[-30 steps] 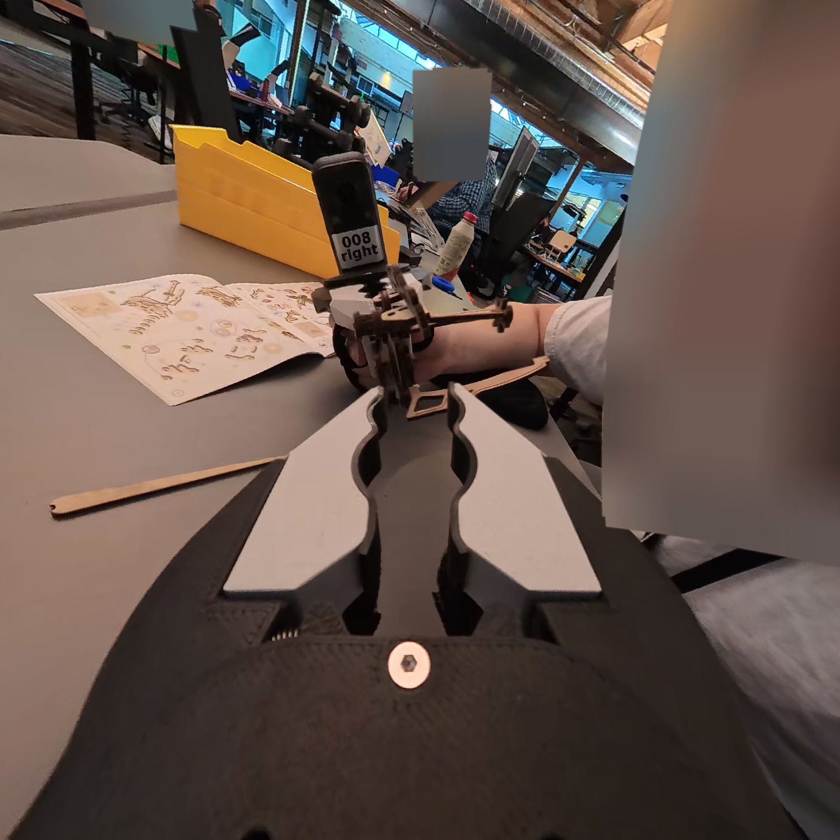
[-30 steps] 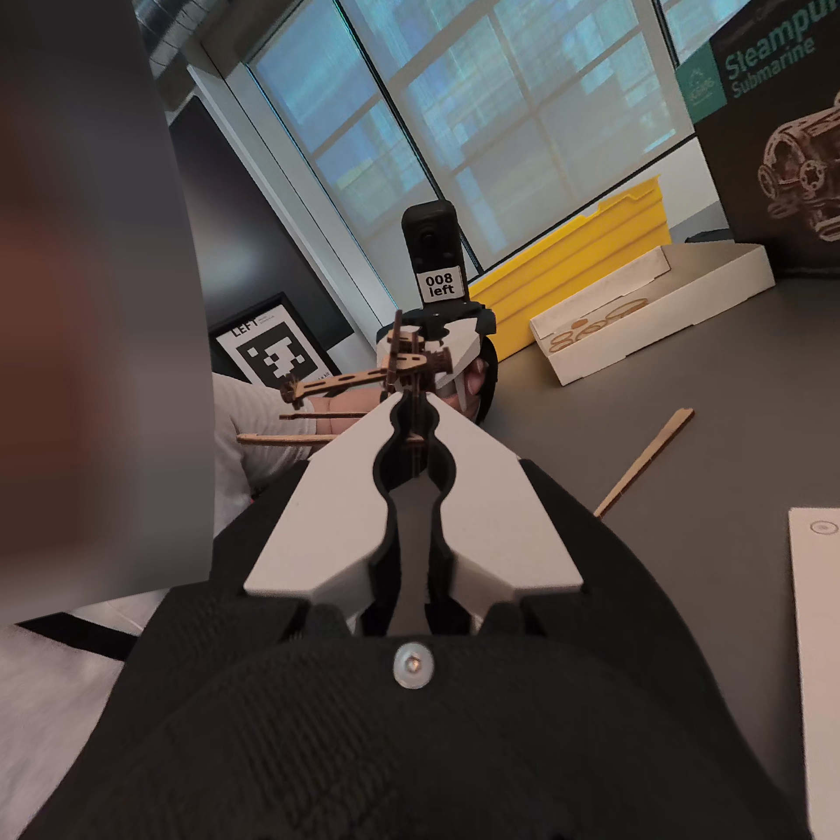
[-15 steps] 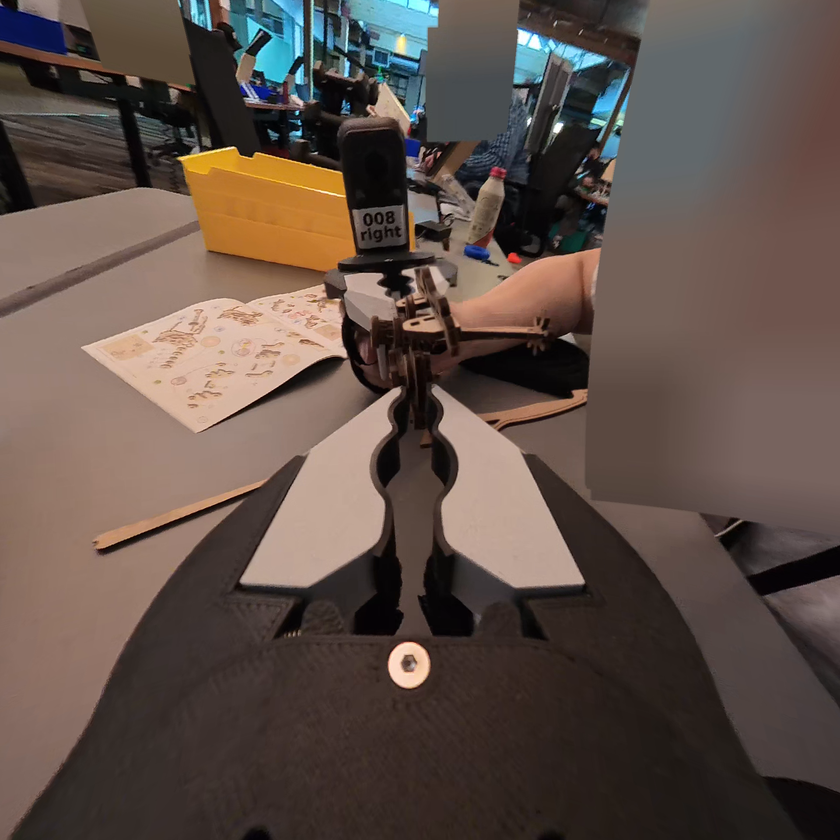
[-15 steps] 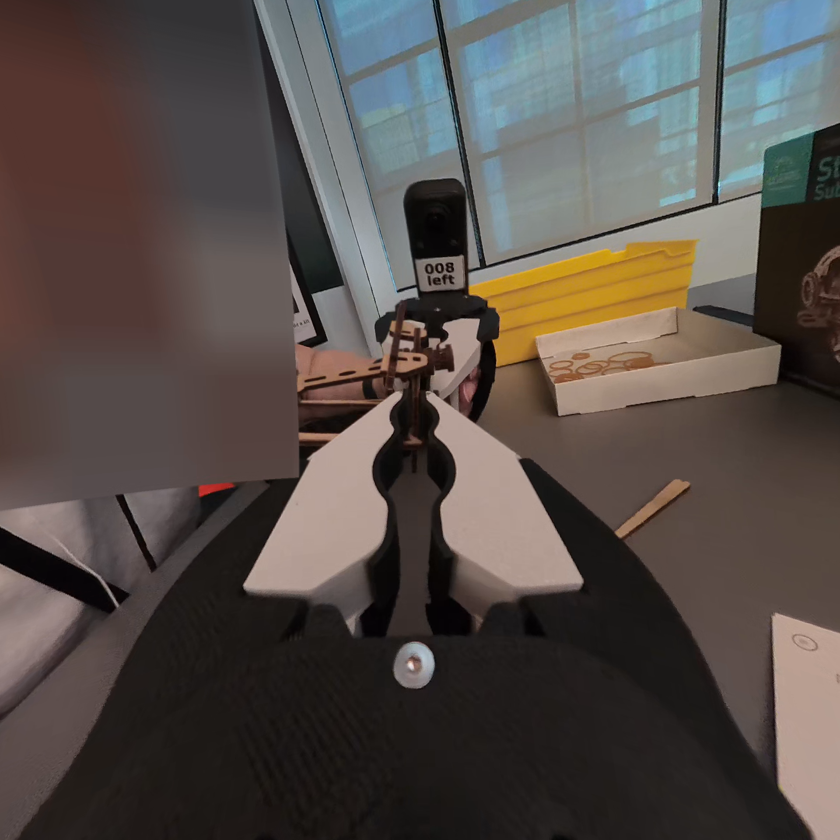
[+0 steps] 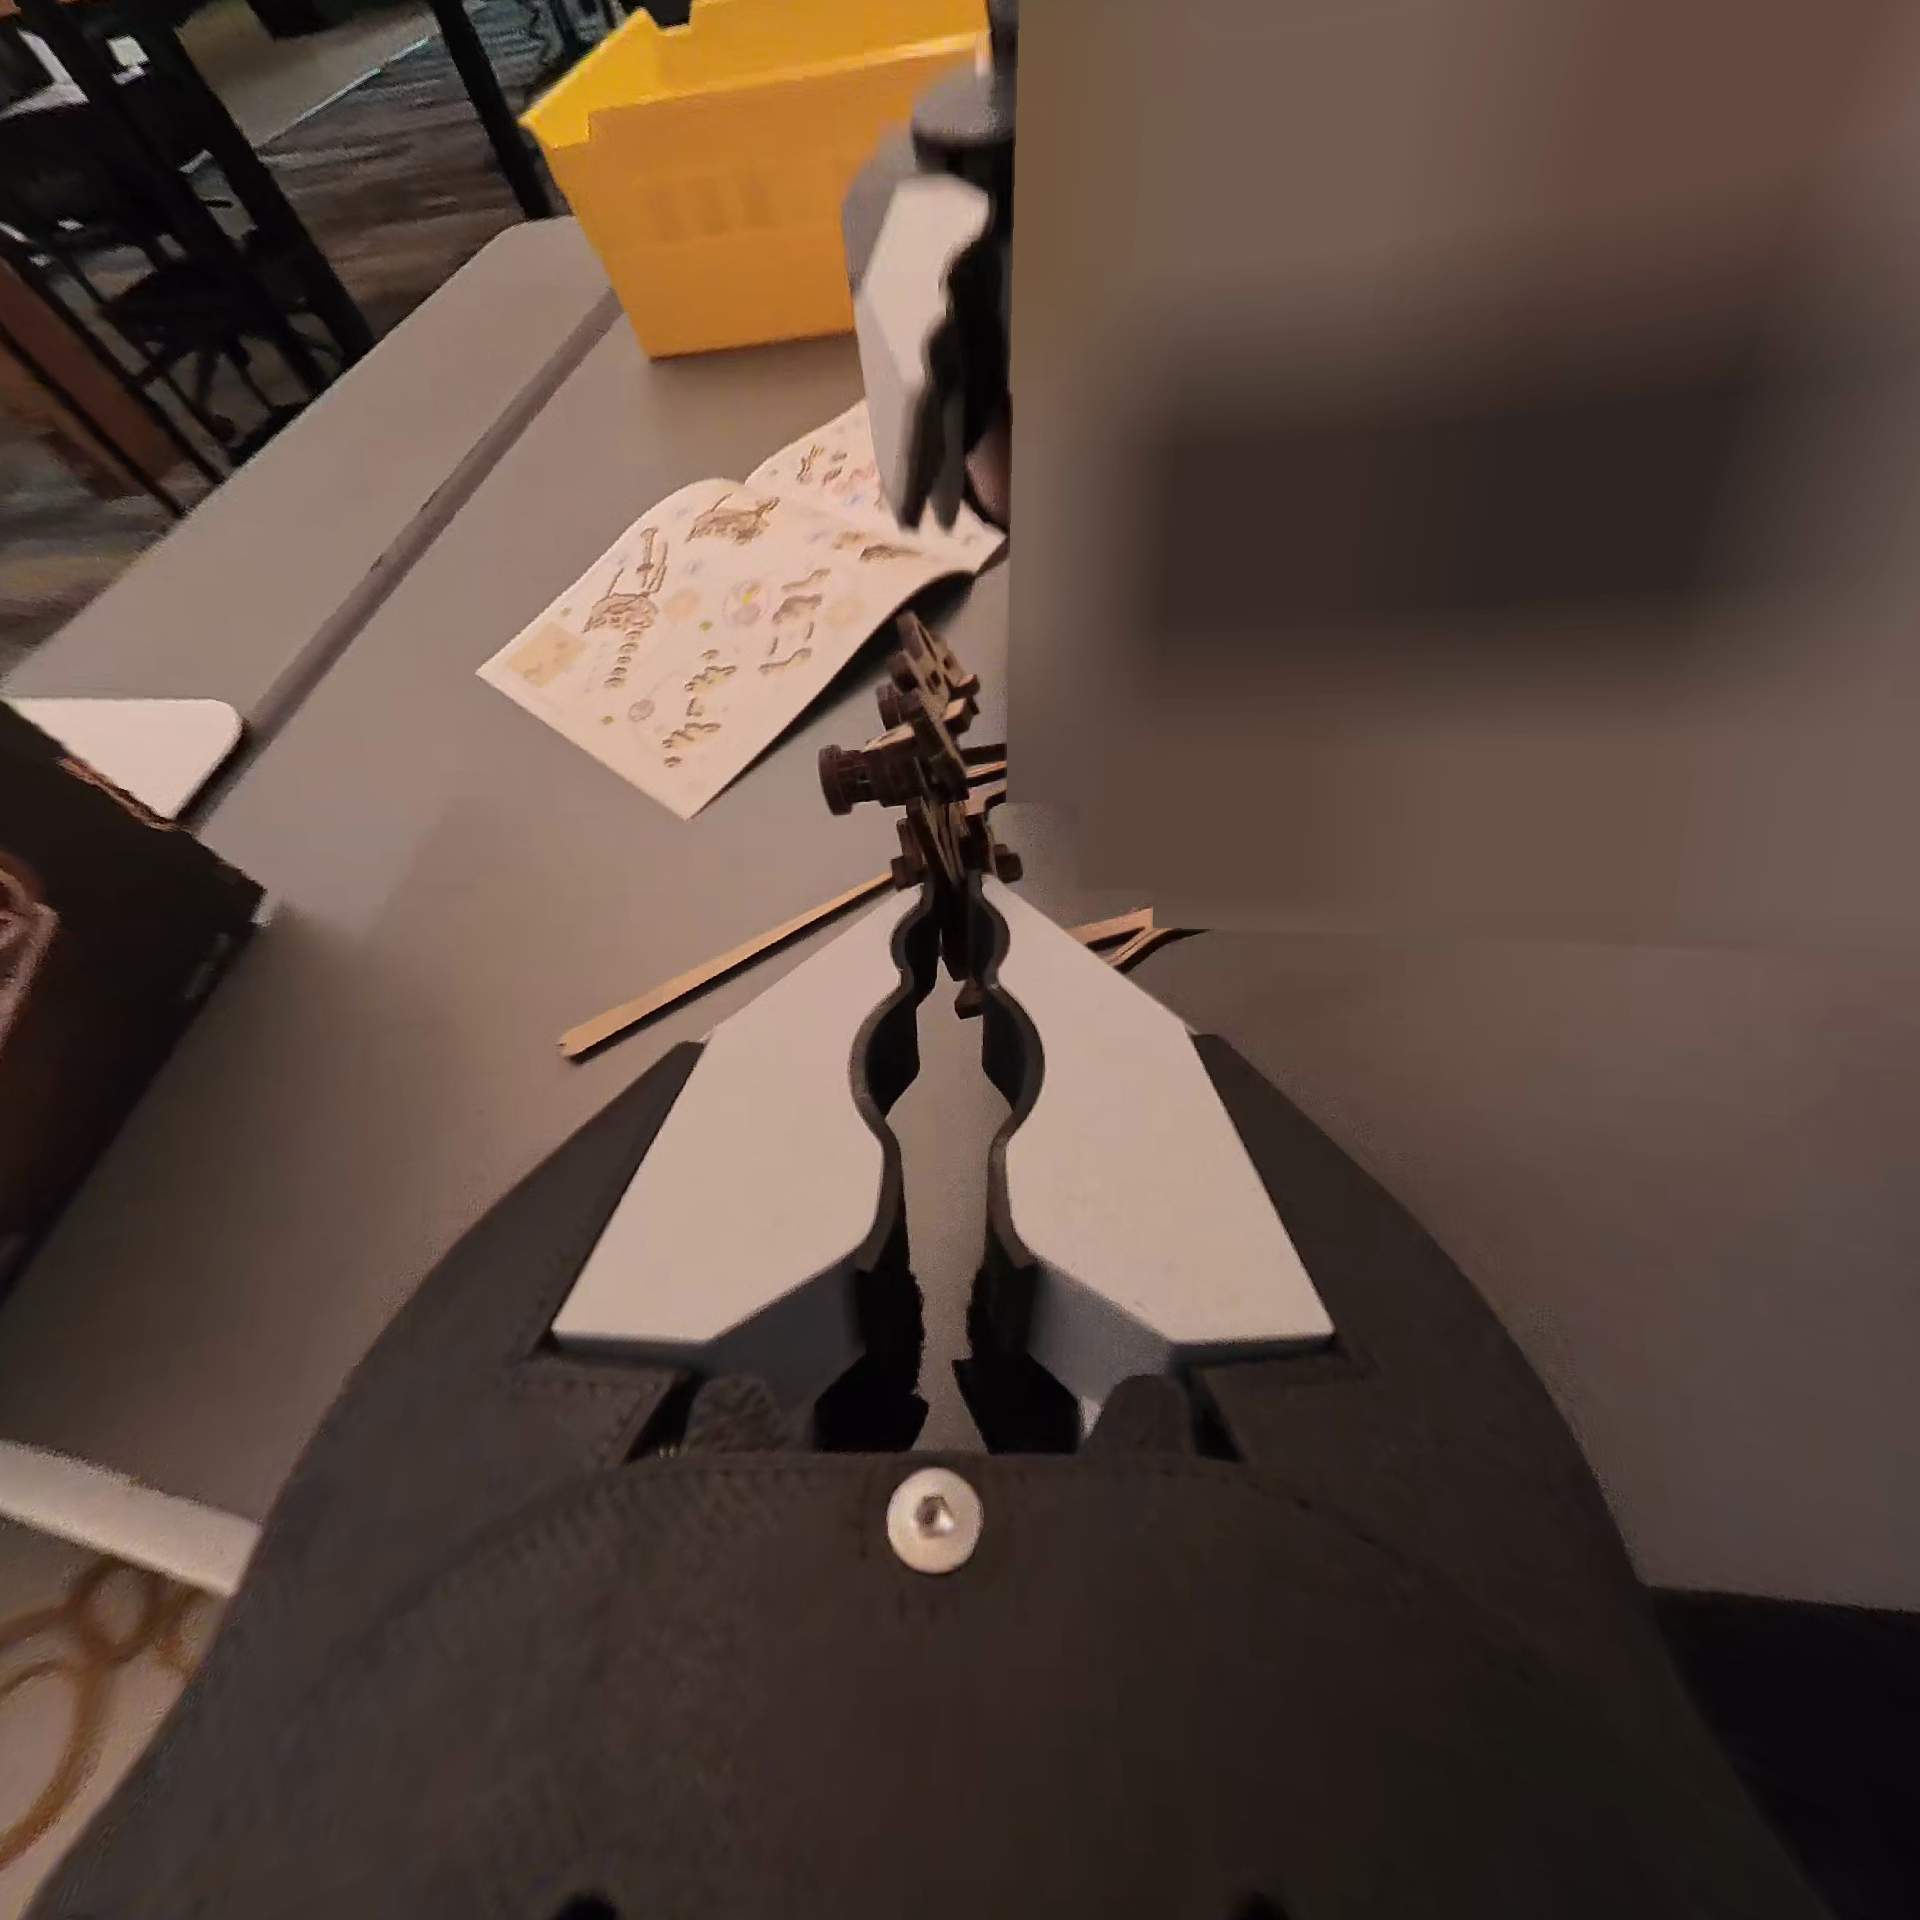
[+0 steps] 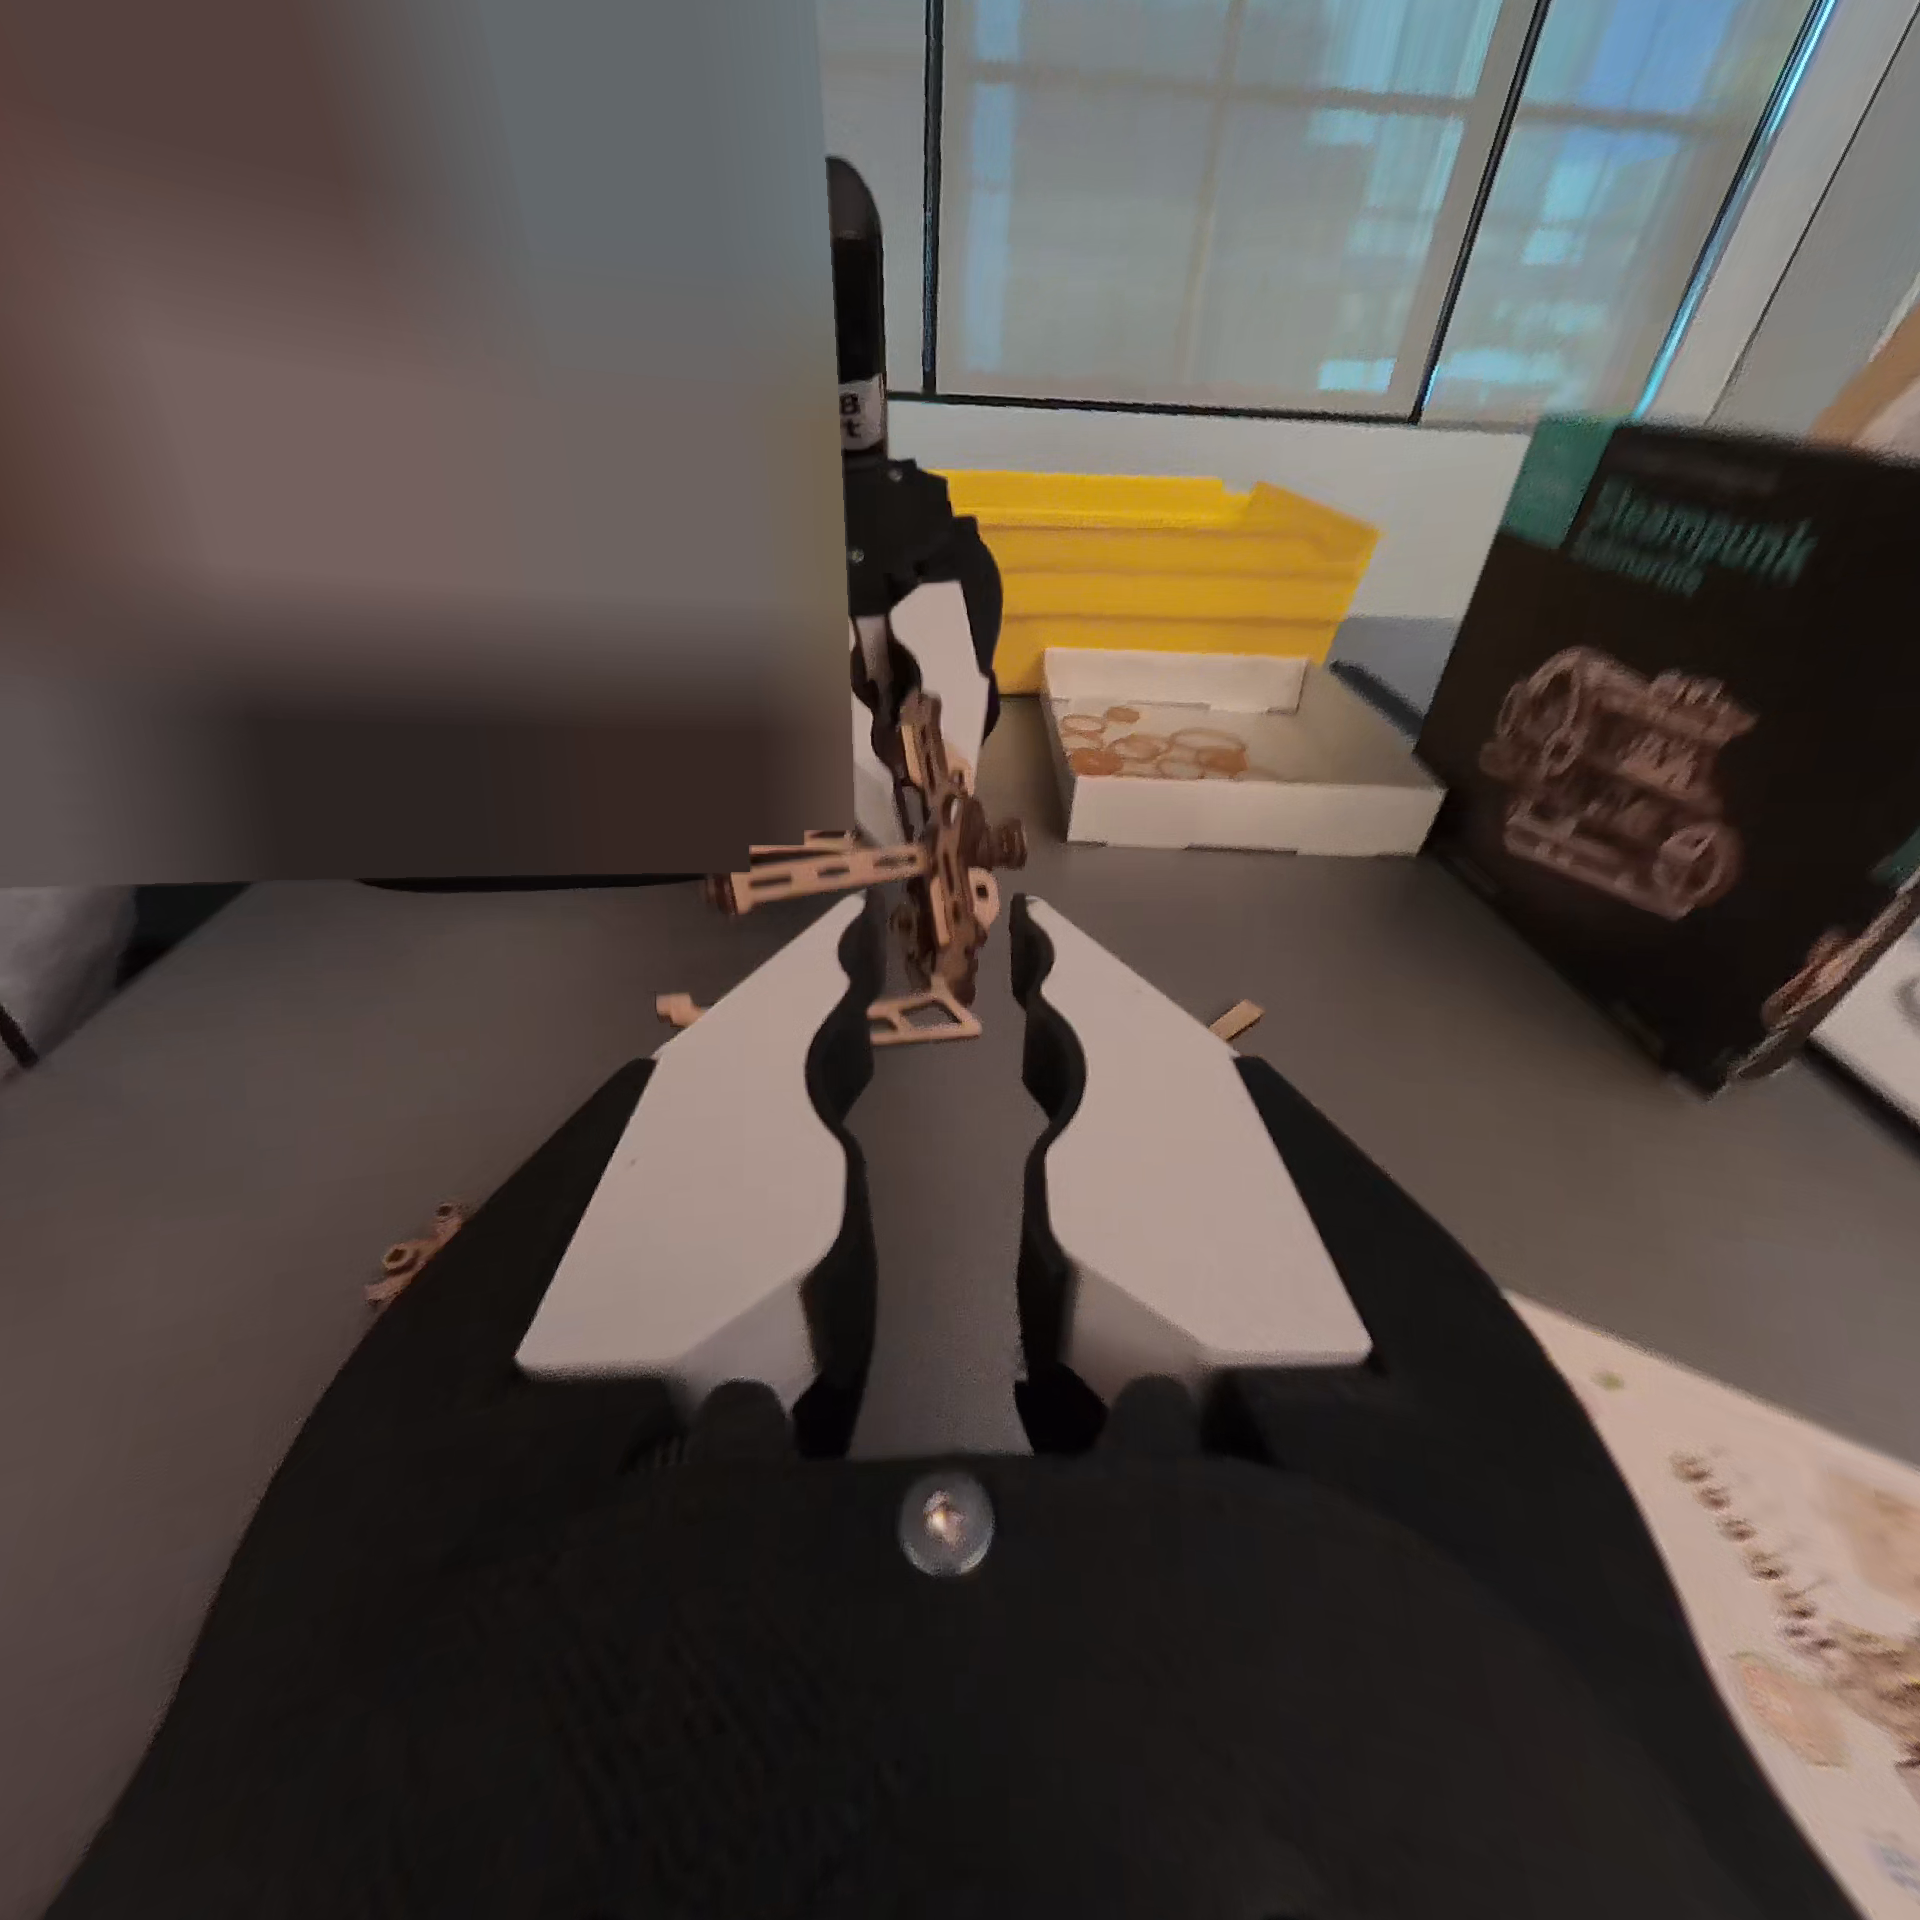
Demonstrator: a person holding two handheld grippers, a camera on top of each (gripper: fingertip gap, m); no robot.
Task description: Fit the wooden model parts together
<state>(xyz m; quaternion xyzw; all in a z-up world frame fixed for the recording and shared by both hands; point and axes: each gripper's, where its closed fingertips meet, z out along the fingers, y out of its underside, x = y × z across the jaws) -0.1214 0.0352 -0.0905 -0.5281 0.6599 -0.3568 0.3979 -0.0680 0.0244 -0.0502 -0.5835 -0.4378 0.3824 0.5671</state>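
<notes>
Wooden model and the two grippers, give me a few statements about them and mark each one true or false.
1. The left gripper is shut on the wooden model. True.
2. The right gripper is clamped on the model. False: its jaws stand apart, gripping nothing.
3. A white tray holding wooden rings sits in front of the yellow bin. True.
4. The booklet lies closed. False: it lies open on the table.
5. A thin wooden strip lies on the table. True.

Right hand-held gripper (image 5: 925, 343) partly hidden

Yellow bin (image 5: 748, 197), open booklet (image 5: 727, 644), dark box (image 6: 1673, 727) on grey table (image 5: 416, 914)
</notes>
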